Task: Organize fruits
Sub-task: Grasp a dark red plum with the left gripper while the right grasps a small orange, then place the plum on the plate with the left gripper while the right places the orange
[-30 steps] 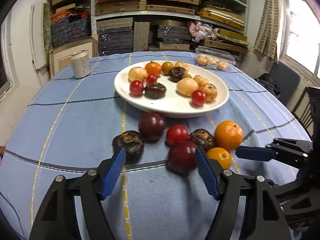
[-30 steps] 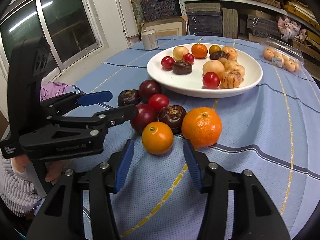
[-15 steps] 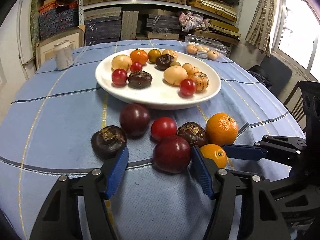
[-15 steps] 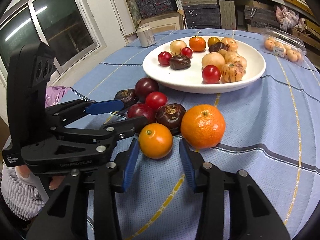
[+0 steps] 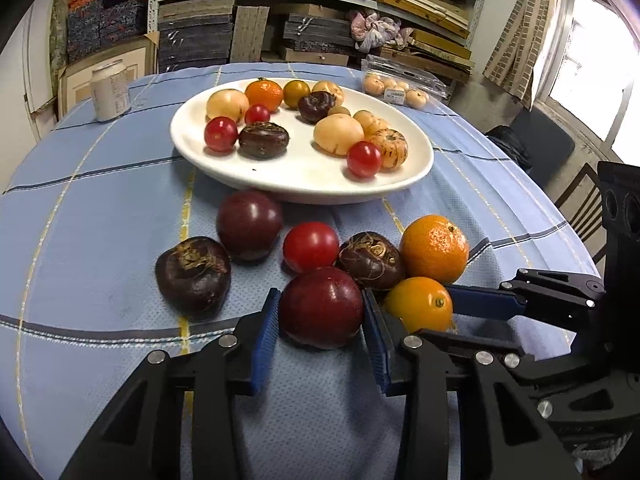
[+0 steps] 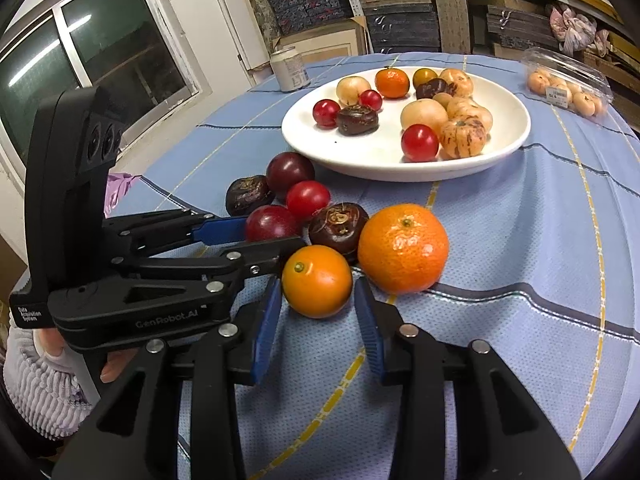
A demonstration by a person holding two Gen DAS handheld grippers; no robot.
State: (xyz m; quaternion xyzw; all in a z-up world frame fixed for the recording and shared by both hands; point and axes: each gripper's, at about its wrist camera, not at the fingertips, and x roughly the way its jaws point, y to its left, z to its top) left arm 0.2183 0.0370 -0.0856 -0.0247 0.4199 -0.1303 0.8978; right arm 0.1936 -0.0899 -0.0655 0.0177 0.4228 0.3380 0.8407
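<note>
On the blue cloth lie loose fruits in front of a white plate holding several more. My left gripper is closing on a dark red plum; both blue pads touch its sides. My right gripper is closing on a small orange, its pads against both sides. Around them lie a big orange, two brown water chestnuts, a red tomato and a second plum. All rest on the cloth. In the right wrist view the left gripper comes in from the left.
A tin can stands at the far left of the table, and a clear plastic box of small fruits at the far right. Shelves of stacked boards fill the back wall. A person's hand and knit sleeve hold the left gripper.
Both grippers narrowed their jaws. The left one moved forward and down around the plum until its pads met it. The right one closed in on the small orange.
</note>
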